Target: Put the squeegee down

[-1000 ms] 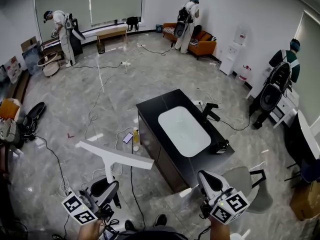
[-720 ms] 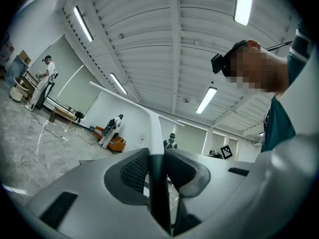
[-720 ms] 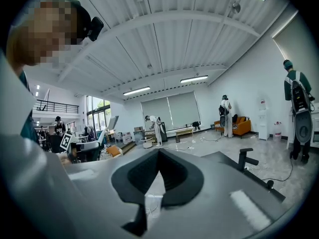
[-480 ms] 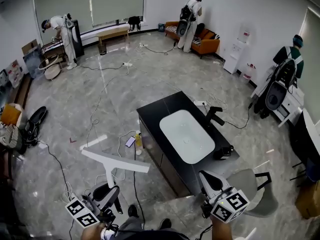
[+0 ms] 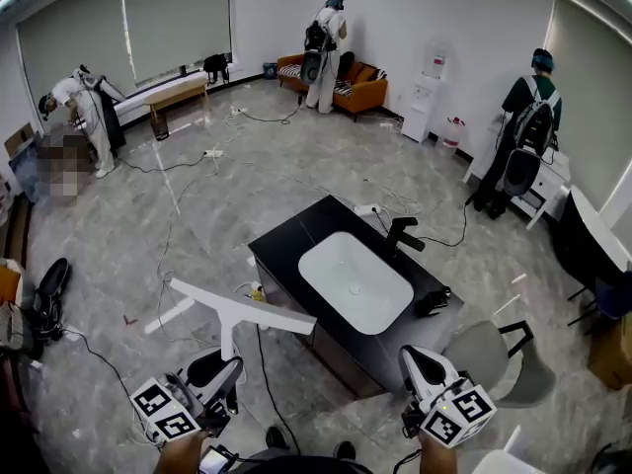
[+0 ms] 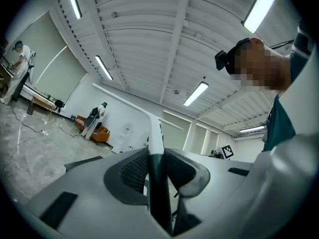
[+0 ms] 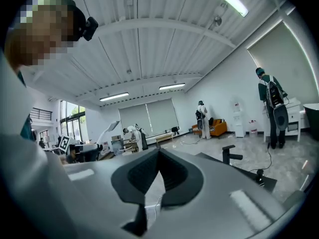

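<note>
Clamping the squeegee (image 5: 241,313) by its handle, the left tongs (image 5: 225,371) hold it with the white blade raised above the floor (image 5: 148,225), just left of the dark counter (image 5: 292,233) (blade and counter apart). The right tongs (image 5: 415,359) are closed tip to tip, empty, near the counter's front corner.

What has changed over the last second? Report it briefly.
The person turned, so the room slid left in the head view. The left claw carried the squeegee along, and its blade end now overlaps the black sink counter's near side. Nothing was taken or released. The left claw still grips the handle, and the right claw stays shut and empty.
</note>
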A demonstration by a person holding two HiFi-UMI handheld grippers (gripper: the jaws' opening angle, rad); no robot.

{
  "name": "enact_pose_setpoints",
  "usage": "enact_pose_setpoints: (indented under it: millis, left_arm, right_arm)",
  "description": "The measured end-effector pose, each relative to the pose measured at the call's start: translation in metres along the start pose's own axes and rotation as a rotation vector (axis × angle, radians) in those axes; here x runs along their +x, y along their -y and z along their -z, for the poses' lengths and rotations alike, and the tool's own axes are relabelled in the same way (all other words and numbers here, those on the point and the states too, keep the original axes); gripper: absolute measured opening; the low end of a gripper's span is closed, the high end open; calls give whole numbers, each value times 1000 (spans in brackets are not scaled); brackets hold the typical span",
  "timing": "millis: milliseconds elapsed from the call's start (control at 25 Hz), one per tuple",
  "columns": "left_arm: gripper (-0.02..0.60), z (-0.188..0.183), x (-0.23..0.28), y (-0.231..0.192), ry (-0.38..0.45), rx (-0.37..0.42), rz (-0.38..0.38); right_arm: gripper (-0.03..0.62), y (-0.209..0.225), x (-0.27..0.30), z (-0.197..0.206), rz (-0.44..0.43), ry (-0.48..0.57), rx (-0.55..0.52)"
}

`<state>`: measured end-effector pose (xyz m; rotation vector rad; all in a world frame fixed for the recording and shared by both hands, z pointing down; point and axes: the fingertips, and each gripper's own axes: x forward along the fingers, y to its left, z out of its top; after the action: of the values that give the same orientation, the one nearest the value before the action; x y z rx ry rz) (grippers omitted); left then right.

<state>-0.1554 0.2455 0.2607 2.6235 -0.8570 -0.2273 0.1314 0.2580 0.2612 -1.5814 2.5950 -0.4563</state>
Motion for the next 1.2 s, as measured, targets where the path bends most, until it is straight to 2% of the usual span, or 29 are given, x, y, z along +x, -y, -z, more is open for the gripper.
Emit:
enact_pose_setpoints:
  millis: [200,400,560,720,920,1200]
  left_arm:
    - [97,-4,-1,-16,-16,-12,59]
    - [97,-17,-23,-41,1,-24,62]
    - [97,-22,-44,-56,13,-18,53]
    - [97,-23,-57,-77,23,-35,7]
    - [97,-25,-58,-105,40,-39,-80]
    - [97,-43,-29,-126,90,-28,-206]
  right_arm:
    - [6,-12,11,0,48,4,-8]
    - [6,-32,32,-6,66,16,-32]
    - [6,-55,52,-6,46,24,-47]
    - [8,-67,76,5,4,-27,-53]
    - [8,-44,116,2,-38,-31,-42]
    - [8,-21,194,-25,-198,-45,-56]
